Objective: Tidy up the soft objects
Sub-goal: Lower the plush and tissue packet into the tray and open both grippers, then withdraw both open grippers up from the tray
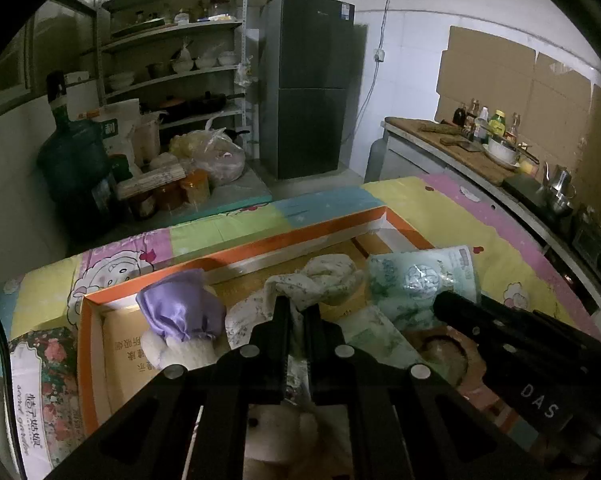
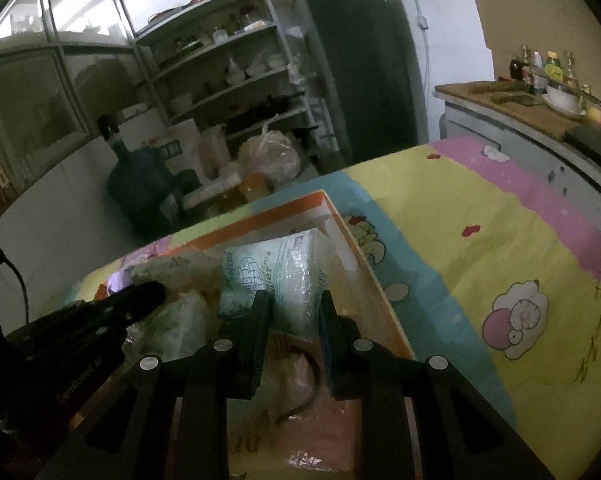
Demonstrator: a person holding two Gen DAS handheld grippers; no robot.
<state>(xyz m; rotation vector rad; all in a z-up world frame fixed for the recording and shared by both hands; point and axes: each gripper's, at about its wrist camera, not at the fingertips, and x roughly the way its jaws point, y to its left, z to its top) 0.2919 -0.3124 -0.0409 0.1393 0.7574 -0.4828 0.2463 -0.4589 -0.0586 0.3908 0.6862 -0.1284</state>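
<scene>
Left wrist view: left gripper [image 1: 296, 312] clamps floral cloth [image 1: 320, 280]; right gripper [image 2: 294, 308] pinches tissue pack [image 2: 276, 276] over orange box [image 1: 88, 344]. Next, likely: lower, release.

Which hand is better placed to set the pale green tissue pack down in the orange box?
Right. The right gripper already clamps the tissue pack above the orange box; the left gripper is shut on the floral cloth.

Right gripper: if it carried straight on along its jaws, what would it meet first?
The right gripper already has the pale green printed plastic packet between its jaws. Straight on it would only push deeper into that packet, then probably reach the far wall of the orange-rimmed cardboard box; depth is unclear.
</scene>
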